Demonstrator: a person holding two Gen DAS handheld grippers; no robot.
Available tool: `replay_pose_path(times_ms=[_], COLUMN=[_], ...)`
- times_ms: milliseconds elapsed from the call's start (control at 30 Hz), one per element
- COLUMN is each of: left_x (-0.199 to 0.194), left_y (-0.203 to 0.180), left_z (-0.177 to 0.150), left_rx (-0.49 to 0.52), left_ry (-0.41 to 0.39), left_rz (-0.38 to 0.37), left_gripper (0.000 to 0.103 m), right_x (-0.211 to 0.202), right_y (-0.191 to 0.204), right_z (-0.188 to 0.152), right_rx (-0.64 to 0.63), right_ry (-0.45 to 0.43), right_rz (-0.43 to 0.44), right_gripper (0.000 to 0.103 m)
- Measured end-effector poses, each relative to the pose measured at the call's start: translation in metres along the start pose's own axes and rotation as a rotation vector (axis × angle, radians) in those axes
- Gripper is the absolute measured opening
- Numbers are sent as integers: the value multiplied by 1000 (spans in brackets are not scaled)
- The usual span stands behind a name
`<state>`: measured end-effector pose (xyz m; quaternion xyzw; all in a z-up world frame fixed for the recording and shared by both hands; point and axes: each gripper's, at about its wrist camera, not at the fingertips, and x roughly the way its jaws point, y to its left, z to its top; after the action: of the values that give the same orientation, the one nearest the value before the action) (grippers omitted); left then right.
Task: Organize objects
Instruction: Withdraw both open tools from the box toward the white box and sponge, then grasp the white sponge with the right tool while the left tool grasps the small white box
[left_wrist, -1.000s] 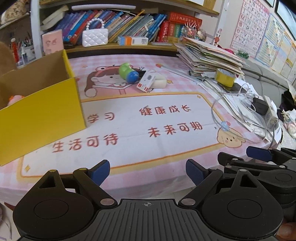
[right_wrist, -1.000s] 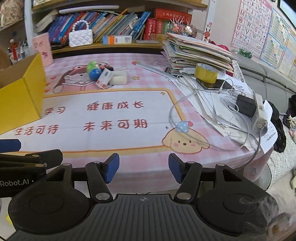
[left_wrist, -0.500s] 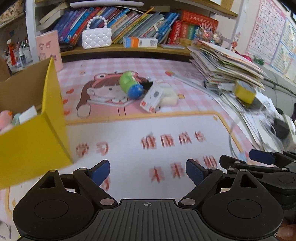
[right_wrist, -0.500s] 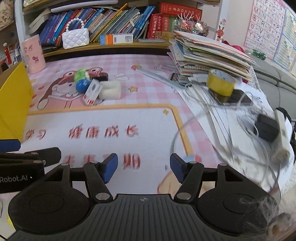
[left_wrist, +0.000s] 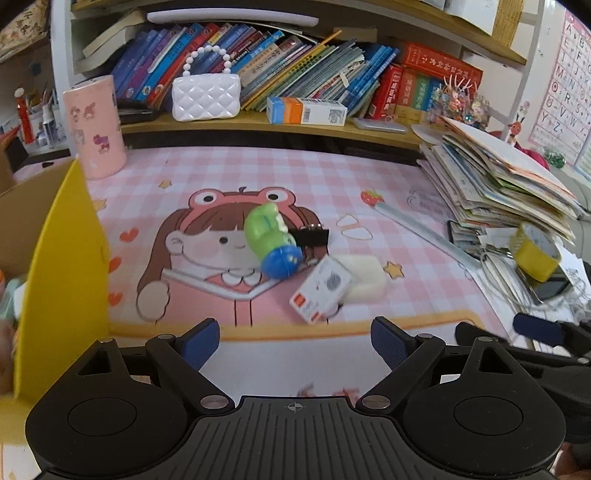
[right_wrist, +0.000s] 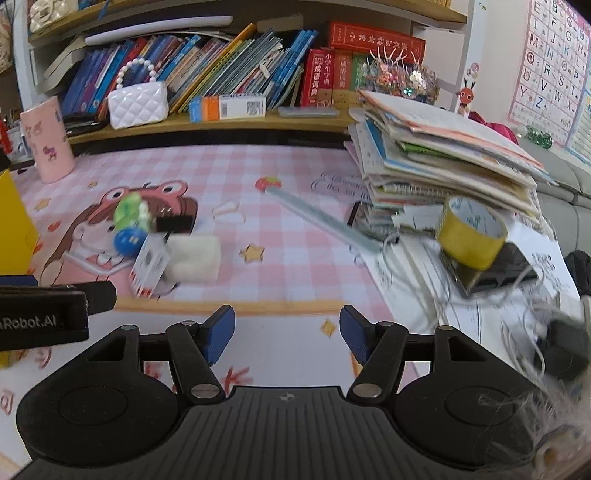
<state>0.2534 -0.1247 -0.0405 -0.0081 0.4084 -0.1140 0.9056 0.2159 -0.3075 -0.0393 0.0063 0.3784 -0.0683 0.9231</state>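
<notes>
both my left claw (left_wrist: 295, 341) and right claw (right_wrist: 287, 334) hang spread and empty. the green toy (left_wrist: 271, 240), white card box (left_wrist: 320, 290) and sponge block (left_wrist: 364, 275) sit clustered on the counter (left_wrist: 332, 177); the yellow box (left_wrist: 66, 280) holds a few things, so most sorting seems left.

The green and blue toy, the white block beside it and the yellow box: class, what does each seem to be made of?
Green and blue toy: likely glossy moulded plastic, with highlights on its rounded body. White block: perhaps foam or sponge, matte with soft edges. Yellow box: cardboard, with a brown inside face and a flat yellow outside.
</notes>
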Motion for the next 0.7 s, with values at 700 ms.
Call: replay_pose_path(times_ms=[700], left_x=[75], left_y=[-16], left_z=[23], left_rx=[-14], left_ry=[37], left_rz=[-45], left_gripper=[78], right_x=[38], right_y=[-17], right_z=[19], right_rx=[-20], right_ry=[43], right_rz=[-9], right_gripper=[65])
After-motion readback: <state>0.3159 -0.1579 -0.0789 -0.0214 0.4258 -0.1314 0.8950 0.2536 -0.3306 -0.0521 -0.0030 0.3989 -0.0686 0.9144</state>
